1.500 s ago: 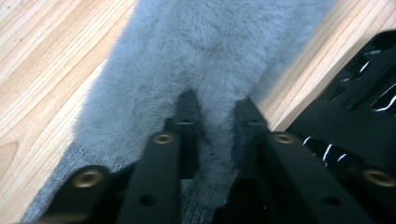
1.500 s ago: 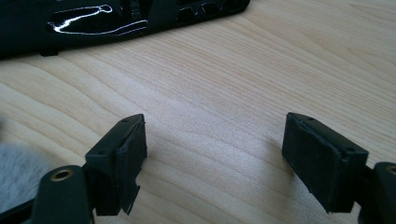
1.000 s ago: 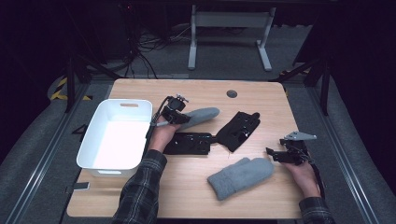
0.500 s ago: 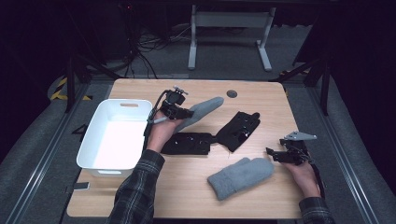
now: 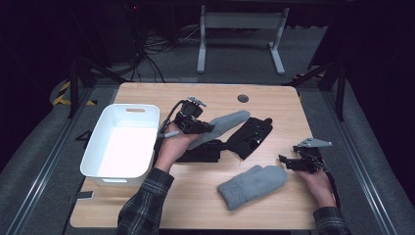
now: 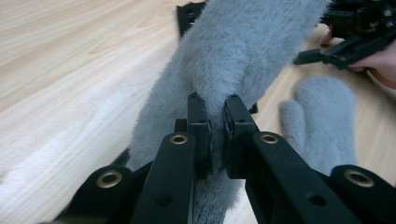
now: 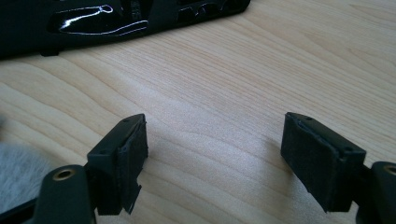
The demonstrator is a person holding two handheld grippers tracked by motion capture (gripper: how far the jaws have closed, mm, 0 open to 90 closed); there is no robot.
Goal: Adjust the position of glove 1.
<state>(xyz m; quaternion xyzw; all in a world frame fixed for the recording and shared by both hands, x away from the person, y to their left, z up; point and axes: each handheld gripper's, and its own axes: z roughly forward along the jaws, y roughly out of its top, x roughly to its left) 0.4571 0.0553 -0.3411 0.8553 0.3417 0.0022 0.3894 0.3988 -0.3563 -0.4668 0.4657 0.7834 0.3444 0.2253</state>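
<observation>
My left gripper [image 5: 206, 128] [image 6: 215, 112] is shut on a grey fuzzy mitten [image 5: 222, 125] [image 6: 233, 56] and holds it lifted off the wooden table [image 5: 205, 205]. The mitten's far end points right, over two black gloves [image 5: 249, 137]. A second grey mitten [image 5: 252, 186] [image 6: 322, 121] lies flat on the table near the front. My right gripper [image 5: 284, 160] [image 7: 212, 158] stands open just above the bare table at the right, nothing between its pads [image 7: 130, 154]. A grey fuzzy edge [image 7: 18, 172] shows at the left of the right gripper view.
A white plastic bin [image 5: 122, 142] stands at the table's left side, beside my left hand. A black glove [image 7: 116, 21] lies ahead of the right gripper. A small dark round grommet [image 5: 242, 98] sits near the far edge.
My left gripper has risen and drifted slightly left with the grey mitten, lifting it off the black gloves. The right gripper has stayed put.
</observation>
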